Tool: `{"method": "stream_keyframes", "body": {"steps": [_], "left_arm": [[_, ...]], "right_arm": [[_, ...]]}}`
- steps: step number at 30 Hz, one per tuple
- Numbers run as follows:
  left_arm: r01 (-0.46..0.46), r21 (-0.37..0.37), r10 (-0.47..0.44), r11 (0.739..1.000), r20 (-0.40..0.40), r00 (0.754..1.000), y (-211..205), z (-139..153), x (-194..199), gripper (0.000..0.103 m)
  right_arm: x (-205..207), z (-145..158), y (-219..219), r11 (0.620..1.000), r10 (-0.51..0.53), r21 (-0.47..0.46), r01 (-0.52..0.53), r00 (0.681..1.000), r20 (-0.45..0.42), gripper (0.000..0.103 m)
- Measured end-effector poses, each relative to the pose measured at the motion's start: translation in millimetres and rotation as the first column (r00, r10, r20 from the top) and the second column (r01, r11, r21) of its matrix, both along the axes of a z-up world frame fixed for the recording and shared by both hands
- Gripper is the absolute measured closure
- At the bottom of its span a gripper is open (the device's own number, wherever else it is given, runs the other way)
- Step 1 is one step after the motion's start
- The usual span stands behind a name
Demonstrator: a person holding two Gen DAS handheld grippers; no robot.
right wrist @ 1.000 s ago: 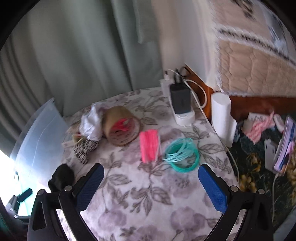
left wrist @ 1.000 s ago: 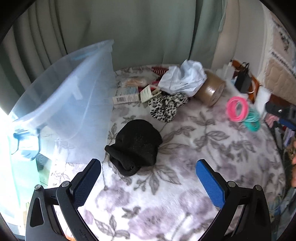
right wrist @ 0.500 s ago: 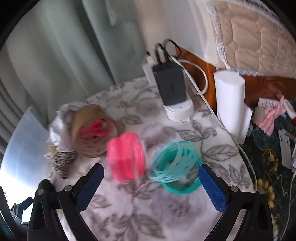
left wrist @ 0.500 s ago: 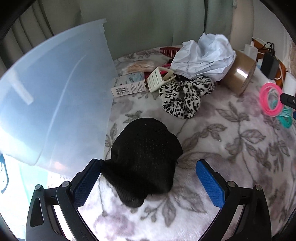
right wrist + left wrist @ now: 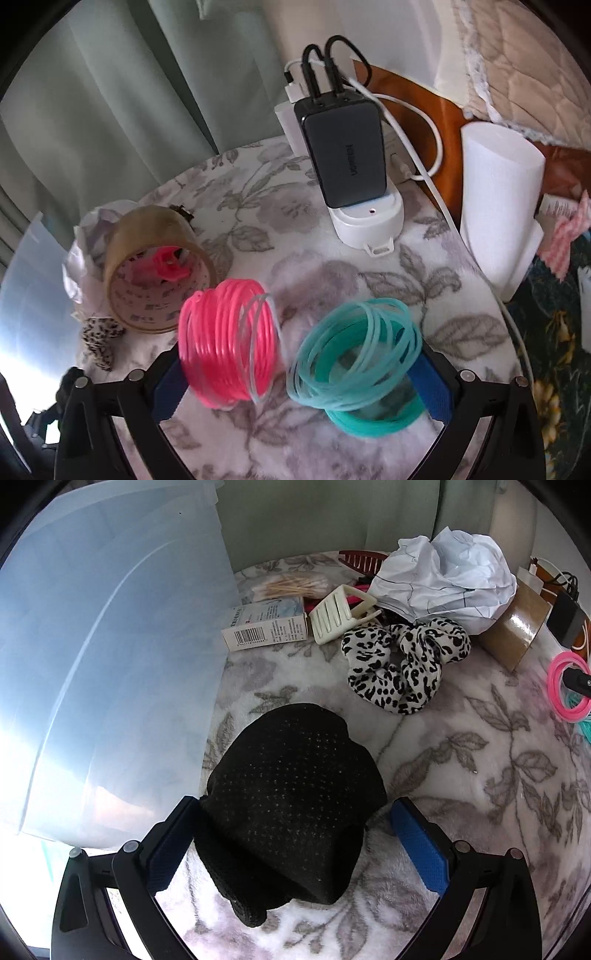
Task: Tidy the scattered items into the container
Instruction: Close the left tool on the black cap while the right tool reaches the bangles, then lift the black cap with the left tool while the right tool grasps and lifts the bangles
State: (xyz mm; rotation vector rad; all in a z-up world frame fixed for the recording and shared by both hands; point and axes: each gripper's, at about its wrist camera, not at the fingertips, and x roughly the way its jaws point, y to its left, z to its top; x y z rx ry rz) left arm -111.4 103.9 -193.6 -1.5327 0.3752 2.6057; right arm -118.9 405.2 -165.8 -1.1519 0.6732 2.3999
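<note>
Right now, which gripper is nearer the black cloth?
Left. The left gripper has its open fingers on either side of the black cloth. The right gripper is across the table, around the pink coil and teal coil.

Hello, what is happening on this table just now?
A person is tidying small items into the clear plastic container using a hand-held gripper in each hand. The left hand-held gripper is open, its fingers on either side of the black knit cloth, which lies on the floral cover beside the container. The right hand-held gripper is open around the pink coil and the teal coil. Nothing is lifted yet.
</note>
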Motion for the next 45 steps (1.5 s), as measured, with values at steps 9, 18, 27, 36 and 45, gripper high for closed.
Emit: {"method": "stream_keyframes", "body": {"steps": [9, 18, 27, 36, 45], "left_arm": [[-0.055, 0.029, 0.056, 0.998, -0.032, 0.998, -11.1, 5.7, 2.3, 0.026], [-0.091, 0.079, 0.094, 0.993, -0.039, 0.995, -24.9, 16.7, 7.9, 0.063], [-0.090, 0.148, 0.092, 0.985, -0.011, 0.996, -32.8, 31.1, 26.5, 0.071], [-0.091, 0.287, 0.096, 0.954, -0.004, 0.995, -47.3, 37.0, 53.7, 0.073], [0.004, 0.347, 0.049, 0.938, -0.144, 0.988, -39.9, 87.8, 89.2, 0.073]], "right_arm": [[4.9, 2.1, 8.6, 0.998, -0.067, 0.004, 0.067, 0.998, -0.003, 0.019], [29.2, 2.0, 20.6, 0.986, -0.152, -0.077, 0.151, 0.988, -0.017, 0.058], [59.3, 17.4, 20.4, 0.972, -0.210, -0.121, 0.203, 0.977, -0.049, 0.082], [113.2, 62.5, 10.4, 0.966, -0.245, -0.125, 0.227, 0.958, -0.149, 0.084], [141.5, 120.1, -16.0, 0.980, -0.199, -0.078, 0.184, 0.940, -0.279, 0.084]]}}
